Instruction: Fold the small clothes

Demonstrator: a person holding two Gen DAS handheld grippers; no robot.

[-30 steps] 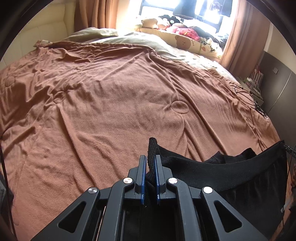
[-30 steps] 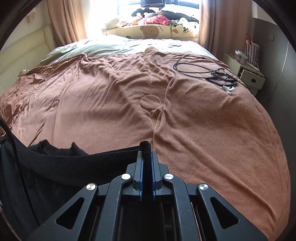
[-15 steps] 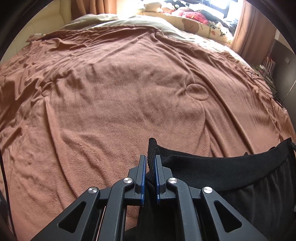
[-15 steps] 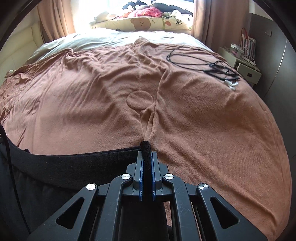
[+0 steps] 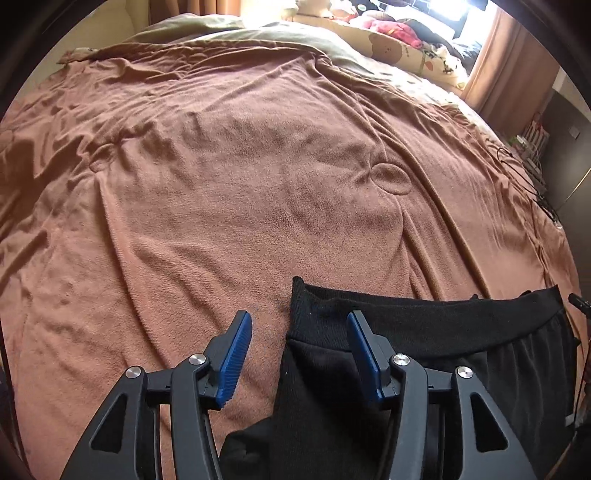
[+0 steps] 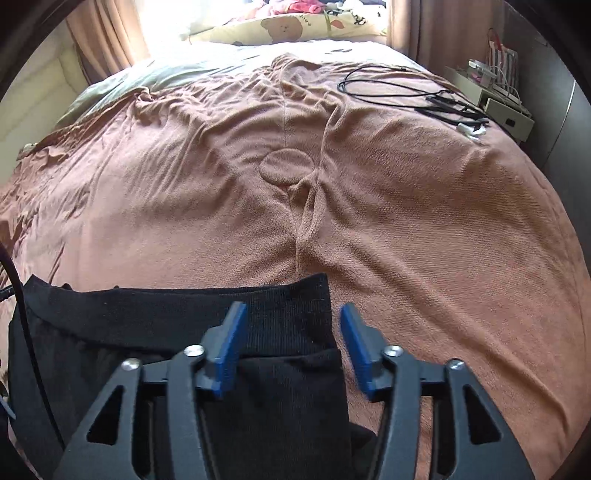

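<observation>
Wide bed (image 5: pixel 221 206) under a rumpled brown blanket (image 6: pixel 424 229), pillows (image 6: pixel 295 26) heaped at the far end by the window, a black cable (image 6: pixel 388 85) coiled far right. Near edge: black garment (image 5: pixel 424 332), seemingly trousers or shorts, laid out flat with its ribbed waistband (image 6: pixel 166 314) running left to right across the blanket, body of the cloth trailing toward the near side and partly out of sight. Left gripper (image 5: pixel 299 354) over the waistband's left corner, jaws opening, cloth edge lying between them but no pad pressing on it. Right gripper (image 6: pixel 291 343) over the right corner, jaws likewise opening, band lying loose between. Judged from this: spreading-out done, garment released flat and fairly straight; no fold made yet. Left to do: regrip, bring one half over the other, then fold again to a compact bundle.
</observation>
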